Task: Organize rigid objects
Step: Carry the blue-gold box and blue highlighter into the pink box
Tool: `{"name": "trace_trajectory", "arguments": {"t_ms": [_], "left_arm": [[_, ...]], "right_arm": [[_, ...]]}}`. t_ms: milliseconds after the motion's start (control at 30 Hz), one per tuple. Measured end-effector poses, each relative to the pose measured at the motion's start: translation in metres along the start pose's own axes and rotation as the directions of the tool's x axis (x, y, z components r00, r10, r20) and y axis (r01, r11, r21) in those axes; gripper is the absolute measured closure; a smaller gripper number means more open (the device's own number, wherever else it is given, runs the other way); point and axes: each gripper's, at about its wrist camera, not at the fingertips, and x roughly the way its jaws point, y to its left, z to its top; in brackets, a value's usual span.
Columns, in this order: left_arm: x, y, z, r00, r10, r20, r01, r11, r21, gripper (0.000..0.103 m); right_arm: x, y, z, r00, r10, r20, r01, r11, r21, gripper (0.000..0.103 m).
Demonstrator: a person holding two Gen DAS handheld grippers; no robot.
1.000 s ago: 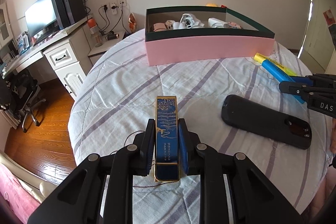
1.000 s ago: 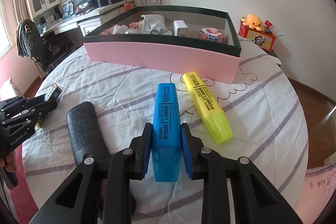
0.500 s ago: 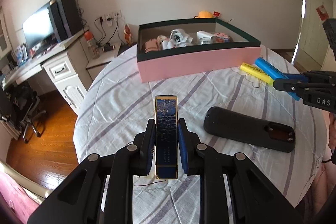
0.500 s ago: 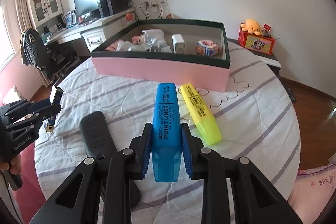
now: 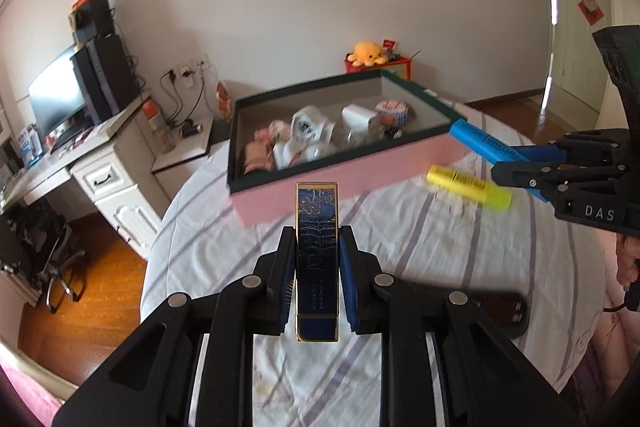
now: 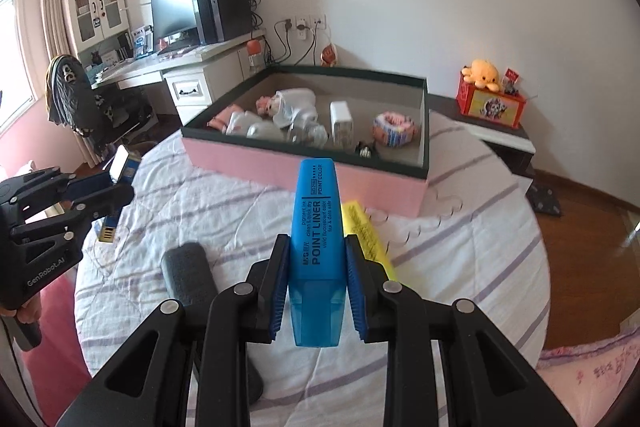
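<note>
My left gripper is shut on a flat blue and gold box and holds it up above the table, short of the pink box. My right gripper is shut on a blue highlighter, also lifted; that highlighter also shows in the left wrist view by the pink box's right corner. The pink box with a dark green rim holds several small items. A yellow highlighter lies on the striped tablecloth in front of it.
A black remote lies on the round table near me. A white desk with monitor stands at the left. A red box with an orange plush sits beyond the table. Wooden floor surrounds the table.
Both grippers have lifted their objects off the table and moved up and toward the pink box. The remote and yellow highlighter have stayed on the cloth.
</note>
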Motion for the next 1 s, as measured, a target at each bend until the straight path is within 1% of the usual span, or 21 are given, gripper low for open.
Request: {"name": "trace_trajectory", "arguments": {"t_ms": [100, 167, 233, 333, 400, 467, 533, 600, 733, 867, 933, 1000], "left_arm": [[0.006, 0.002, 0.021, 0.999, -0.037, 0.023, 0.037, 0.999, 0.006, 0.083], [0.015, 0.004, 0.039, 0.999, -0.041, 0.03, 0.04, 0.999, 0.022, 0.083], [0.026, 0.005, 0.054, 0.999, -0.038, 0.03, 0.037, 0.999, 0.033, 0.083], [0.046, 0.012, 0.079, 0.998, -0.063, 0.025, 0.062, 0.998, 0.031, 0.083], [0.061, 0.014, 0.096, 0.998, -0.052, 0.018, 0.052, 0.997, 0.05, 0.083], [0.077, 0.017, 0.111, 0.998, -0.07, 0.007, 0.069, 0.996, 0.058, 0.083], [0.096, 0.022, 0.127, 0.996, -0.086, -0.01, 0.086, 0.994, 0.062, 0.083], [0.118, 0.026, 0.139, 0.997, -0.068, -0.032, 0.071, 0.995, 0.071, 0.083], [0.164, 0.033, 0.154, 0.993, -0.065, -0.097, 0.072, 0.994, 0.077, 0.083], [0.21, 0.046, 0.162, 0.984, -0.05, -0.172, 0.061, 0.996, 0.06, 0.083], [0.229, 0.049, 0.164, 0.979, -0.03, -0.201, 0.043, 0.997, 0.059, 0.083], [0.244, 0.05, 0.166, 0.974, -0.028, -0.225, 0.041, 0.998, 0.054, 0.083]], "right_arm": [[0.001, -0.003, 0.015, 1.0, -0.008, 0.007, 0.009, 0.999, -0.033, 0.076], [0.003, -0.005, 0.028, 1.0, -0.018, 0.014, 0.019, 0.998, -0.055, 0.076], [0.007, -0.007, 0.042, 0.999, -0.028, 0.02, 0.03, 0.996, -0.08, 0.076], [0.019, -0.013, 0.065, 0.999, -0.039, 0.021, 0.041, 0.994, -0.106, 0.076], [0.03, -0.016, 0.082, 0.999, -0.049, 0.015, 0.051, 0.99, -0.13, 0.076], [0.041, -0.019, 0.095, 0.998, -0.056, 0.009, 0.056, 0.987, -0.15, 0.076], [0.057, -0.024, 0.111, 0.998, -0.059, -0.006, 0.057, 0.985, -0.161, 0.076], [0.076, -0.03, 0.125, 0.997, -0.067, -0.025, 0.061, 0.983, -0.172, 0.076], [0.114, -0.04, 0.145, 0.994, -0.072, -0.078, 0.057, 0.982, -0.18, 0.076], [0.152, -0.046, 0.155, 0.988, -0.076, -0.137, 0.05, 0.981, -0.189, 0.076], [0.17, -0.048, 0.158, 0.981, -0.095, -0.167, 0.06, 0.978, -0.201, 0.076], [0.185, -0.051, 0.159, 0.976, -0.097, -0.195, 0.057, 0.978, -0.201, 0.076]]}}
